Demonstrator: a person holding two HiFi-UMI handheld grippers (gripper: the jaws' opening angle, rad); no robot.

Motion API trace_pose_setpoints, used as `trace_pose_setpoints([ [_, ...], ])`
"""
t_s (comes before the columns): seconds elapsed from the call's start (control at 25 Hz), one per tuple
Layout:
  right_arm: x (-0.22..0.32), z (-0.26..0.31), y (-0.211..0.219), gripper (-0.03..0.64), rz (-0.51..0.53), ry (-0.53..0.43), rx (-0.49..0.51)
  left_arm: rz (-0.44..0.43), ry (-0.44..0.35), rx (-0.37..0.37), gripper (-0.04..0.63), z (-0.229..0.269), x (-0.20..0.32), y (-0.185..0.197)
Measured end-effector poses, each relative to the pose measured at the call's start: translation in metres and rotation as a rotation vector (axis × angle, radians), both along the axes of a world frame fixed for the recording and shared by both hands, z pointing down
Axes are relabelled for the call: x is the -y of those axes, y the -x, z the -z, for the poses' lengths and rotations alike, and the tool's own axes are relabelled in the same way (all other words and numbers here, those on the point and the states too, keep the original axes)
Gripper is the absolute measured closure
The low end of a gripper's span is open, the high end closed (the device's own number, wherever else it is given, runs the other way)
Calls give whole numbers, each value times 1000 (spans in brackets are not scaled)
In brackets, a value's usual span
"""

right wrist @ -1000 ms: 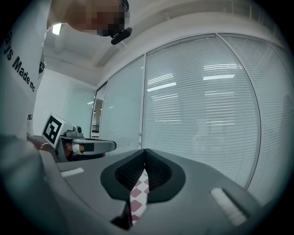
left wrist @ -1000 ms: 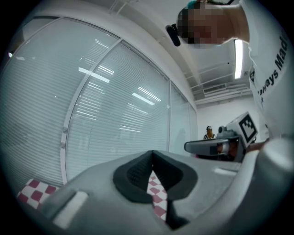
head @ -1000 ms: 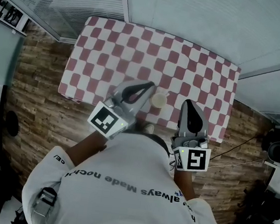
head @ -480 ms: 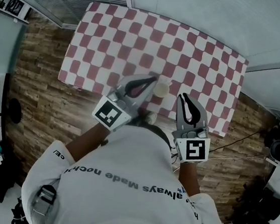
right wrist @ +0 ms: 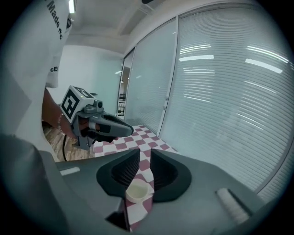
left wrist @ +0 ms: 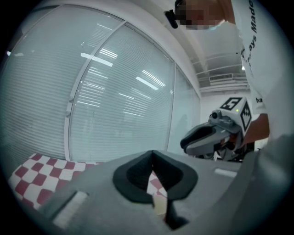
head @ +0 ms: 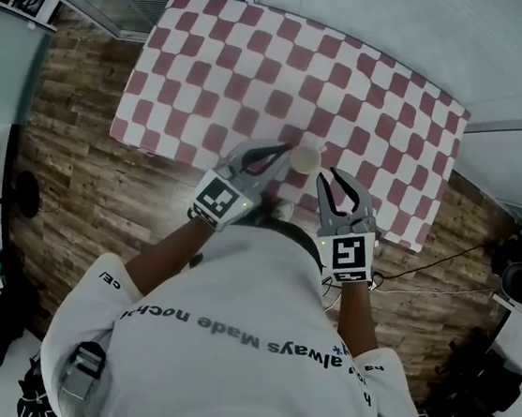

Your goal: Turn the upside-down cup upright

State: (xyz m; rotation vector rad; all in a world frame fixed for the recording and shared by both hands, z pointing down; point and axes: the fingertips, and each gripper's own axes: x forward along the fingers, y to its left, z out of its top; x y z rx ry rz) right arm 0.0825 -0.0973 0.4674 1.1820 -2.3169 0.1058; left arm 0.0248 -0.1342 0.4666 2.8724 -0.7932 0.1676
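Wooden floor planks (head: pixel 74 189) run under the near edge of the tabletop (head: pixel 212 65), which wears a red-and-white checked cloth. Both my tools reach in over that near edge, about midway along it. My left tool (head: pixel 285 147) has its jaws pressed together with nothing between them, and its tips sit just beside the cup; I cannot tell whether they touch it. My right tool (head: pixel 327 174) points down toward the cloth with its jaws a little apart. They have just been opening, and they grip nothing. The cream cup (head: pixel 303 158) stands on the cloth close to the near edge, between the two sets of tips. From my right tool's view it shows through the narrow gap between the jaws, just ahead of the tips. Its round end faces up, and I cannot tell whether that is the mouth or the base.
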Motion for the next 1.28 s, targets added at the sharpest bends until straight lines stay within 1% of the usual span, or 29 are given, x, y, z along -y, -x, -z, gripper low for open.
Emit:
trace_pose_setpoints([
  [0.08, -2, -15, 3, 543, 26, 26, -27, 1, 20, 17, 592, -15, -2, 1],
  [0.32, -6, -53, 7, 543, 88, 90, -100, -1, 41, 47, 592, -42, -6, 3],
  [0.48, -10, -77, 8, 543, 115, 141, -126, 5, 68, 63, 592, -61, -7, 6],
  [0.8, -14, -121, 16, 540, 177, 241, -190, -10, 102, 124, 592, -99, -13, 6],
  [0.92, -15, -135, 21, 540, 203, 273, -218, -7, 133, 124, 592, -111, -13, 7],
  [1.28, -15, -174, 31, 529, 275, 366, -339, -15, 157, 173, 592, -138, -18, 15],
])
